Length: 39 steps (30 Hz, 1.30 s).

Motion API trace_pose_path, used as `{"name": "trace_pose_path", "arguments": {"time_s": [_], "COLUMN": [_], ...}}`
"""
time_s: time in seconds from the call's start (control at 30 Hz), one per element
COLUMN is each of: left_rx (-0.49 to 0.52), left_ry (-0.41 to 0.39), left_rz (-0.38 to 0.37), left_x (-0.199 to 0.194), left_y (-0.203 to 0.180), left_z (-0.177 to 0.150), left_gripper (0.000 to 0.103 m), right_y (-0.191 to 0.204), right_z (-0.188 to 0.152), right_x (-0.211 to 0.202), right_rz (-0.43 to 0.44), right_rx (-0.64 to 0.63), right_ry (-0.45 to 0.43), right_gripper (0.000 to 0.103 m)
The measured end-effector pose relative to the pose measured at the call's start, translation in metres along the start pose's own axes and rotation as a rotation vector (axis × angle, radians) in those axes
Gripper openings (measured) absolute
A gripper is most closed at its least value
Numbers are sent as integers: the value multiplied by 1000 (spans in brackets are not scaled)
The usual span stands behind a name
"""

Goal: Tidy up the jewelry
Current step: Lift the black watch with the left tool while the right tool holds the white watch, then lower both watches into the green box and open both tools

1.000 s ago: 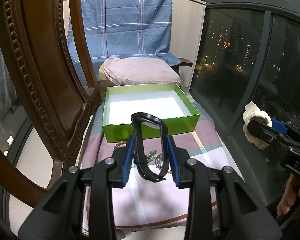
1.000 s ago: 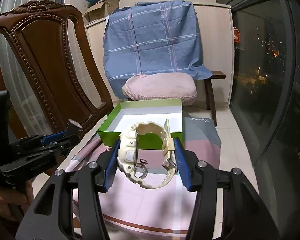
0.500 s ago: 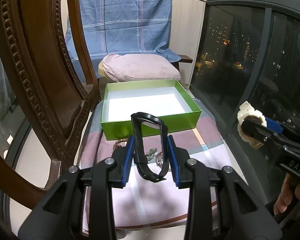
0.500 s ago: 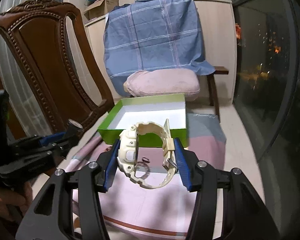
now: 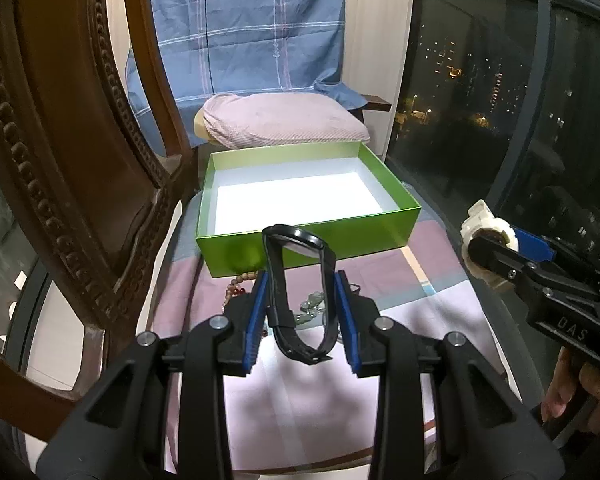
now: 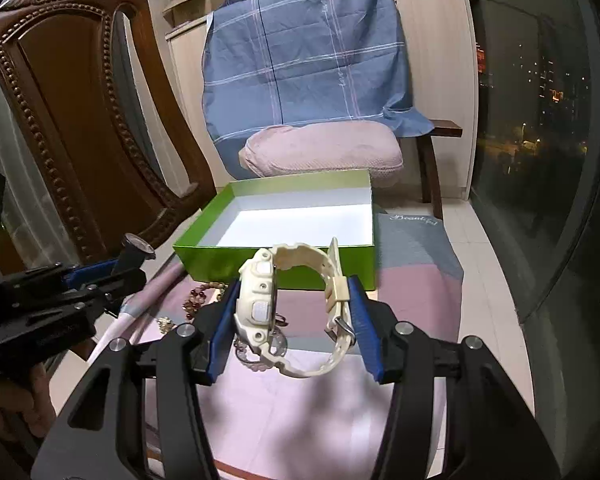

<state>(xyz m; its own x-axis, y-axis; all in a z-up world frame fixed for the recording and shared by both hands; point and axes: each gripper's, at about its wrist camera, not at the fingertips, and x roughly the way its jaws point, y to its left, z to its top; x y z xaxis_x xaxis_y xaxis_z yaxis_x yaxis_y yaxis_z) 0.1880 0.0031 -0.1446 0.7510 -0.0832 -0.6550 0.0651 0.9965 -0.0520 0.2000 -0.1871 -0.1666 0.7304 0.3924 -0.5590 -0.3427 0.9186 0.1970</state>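
Green box (image 5: 308, 240) now nearer both watch-gripping hand-held grippers (image 5: 300, 312) than before.

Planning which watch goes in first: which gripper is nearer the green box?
Left, though only slightly. The left gripper, holding the black watch, faces the green box head-on; the right gripper, holding the cream watch, sits off its right corner.

"DAS" | right gripper (image 5: 496, 256) body || "Beautiful" | grey cloth (image 6: 416, 240) corner beside box
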Motion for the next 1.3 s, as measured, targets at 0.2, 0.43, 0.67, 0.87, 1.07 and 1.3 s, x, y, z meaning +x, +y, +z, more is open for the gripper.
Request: {"name": "trace_pose_path", "arguments": {"time_s": [0.2,0.43,0.67,0.87,1.07,1.3], "left_rx": [-2,-13,-58,-79,-129,-135], "left_ry": [6,21,24,3,31,159], "left_rz": [-11,-24,-20,-15,0,22], "left_x": [3,11,27,44,86,169], "left_y": [-2,0,13,29,49,58], "left_z": [3,6,24,83,139,164], "left_gripper": [33,33,33,33,33,33], "right_y": [-1,-1,-3,5,9,4], "right_z": [3,6,31,83,136,150], "right_x": [5,10,22,50,99,173], "right_rz": [12,36,42,35,15,-54], "right_rx": [14,25,43,9,-25,-28], "right_ry": [5,10,-17,-50,-33,90], "right_gripper": [52,52,52,52,53,52]}}
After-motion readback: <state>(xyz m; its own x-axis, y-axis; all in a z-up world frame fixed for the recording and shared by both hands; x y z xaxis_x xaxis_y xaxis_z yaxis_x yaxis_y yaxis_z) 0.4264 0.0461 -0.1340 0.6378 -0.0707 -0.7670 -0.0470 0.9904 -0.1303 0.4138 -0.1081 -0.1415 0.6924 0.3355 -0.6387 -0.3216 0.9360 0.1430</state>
